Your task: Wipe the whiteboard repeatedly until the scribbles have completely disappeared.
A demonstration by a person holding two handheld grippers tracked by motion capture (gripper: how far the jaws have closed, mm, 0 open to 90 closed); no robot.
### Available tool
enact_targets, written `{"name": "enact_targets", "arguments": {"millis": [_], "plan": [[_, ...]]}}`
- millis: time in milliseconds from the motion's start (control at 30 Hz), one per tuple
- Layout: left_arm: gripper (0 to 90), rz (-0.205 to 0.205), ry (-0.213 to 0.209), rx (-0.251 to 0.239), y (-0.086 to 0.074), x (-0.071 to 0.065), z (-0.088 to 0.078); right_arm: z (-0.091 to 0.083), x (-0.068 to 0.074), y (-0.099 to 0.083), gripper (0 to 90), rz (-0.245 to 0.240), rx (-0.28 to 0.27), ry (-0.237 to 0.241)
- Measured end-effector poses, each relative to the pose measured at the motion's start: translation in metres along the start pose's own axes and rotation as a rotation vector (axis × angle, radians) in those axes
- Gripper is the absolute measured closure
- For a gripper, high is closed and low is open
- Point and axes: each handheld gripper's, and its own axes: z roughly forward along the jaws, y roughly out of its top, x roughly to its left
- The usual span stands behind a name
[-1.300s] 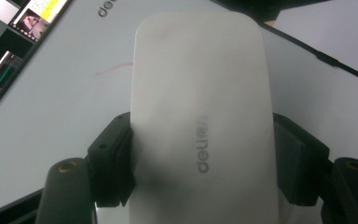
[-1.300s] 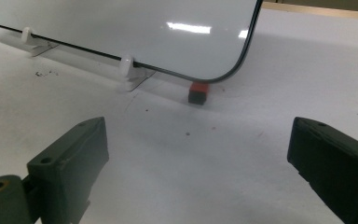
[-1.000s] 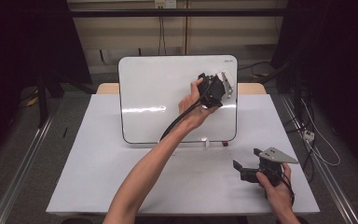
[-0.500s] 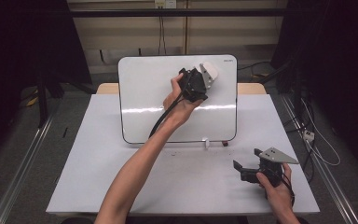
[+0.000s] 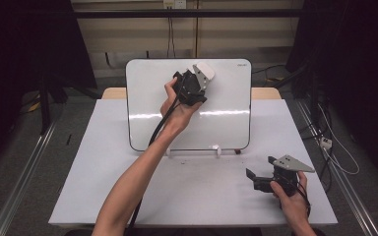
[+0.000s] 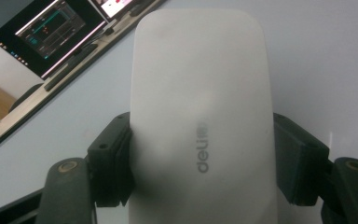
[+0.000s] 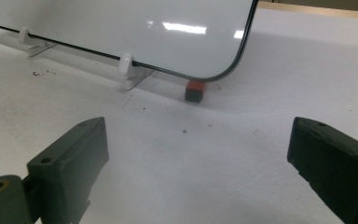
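The whiteboard [image 5: 188,110] is brightly lit from above, with a band of glare across its middle in the high view and 2 bright spots near its lower corner in the right gripper view. Beyond its edges the room falls dark. Close before it, the white eraser [image 6: 200,121] looks soft and blurred.

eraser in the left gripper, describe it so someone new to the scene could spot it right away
Find the whiteboard propped upright at the table's far edge. In front of its upper middle the left gripper is shut on the eraser. It is a smooth white rounded block with grey lettering on top, unlike the small red and black piece at the board's foot.
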Motion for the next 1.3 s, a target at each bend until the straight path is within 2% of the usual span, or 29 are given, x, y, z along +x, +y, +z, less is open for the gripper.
{"name": "enact_targets", "arguments": {"millis": [167, 267, 533, 800, 1000, 1100, 1233, 1300], "plan": [[31.1, 0.02, 0.019, -0.012, 0.011, -0.005, 0.007, 0.001, 0.0, 0.0, 5.4, 0.004, 0.002, 0.004], [31.1, 0.047, 0.035, -0.022, 0.015, -0.011, 0.011, 0.0, -0.001, 0.0, 5.4, 0.004, -0.002, 0.002], [31.0, 0.042, 0.062, -0.043, 0.014, -0.015, 0.016, 0.0, -0.001, 0.0, 5.4, 0.004, -0.003, 0.003], [31.0, 0.056, 0.075, -0.044, 0.018, -0.022, 0.018, 0.001, -0.001, 0.0, 5.4, 0.006, 0.001, 0.005], [30.9, 0.052, 0.079, -0.051, 0.02, -0.028, 0.021, 0.001, -0.001, 0.0, 5.4, 0.008, 0.002, 0.005], [30.9, 0.072, 0.082, -0.05, 0.023, -0.034, 0.021, 0.001, -0.001, 0.0, 5.4, 0.008, 0.001, 0.005], [30.9, 0.074, 0.07, -0.047, 0.024, -0.035, 0.024, 0.001, -0.001, 0.0, 5.4, 0.009, -0.001, 0.006], [30.9, 0.092, 0.066, -0.051, 0.025, -0.039, 0.023, 0.001, -0.001, 0.0, 5.4, 0.008, 0.0, 0.004]]}}
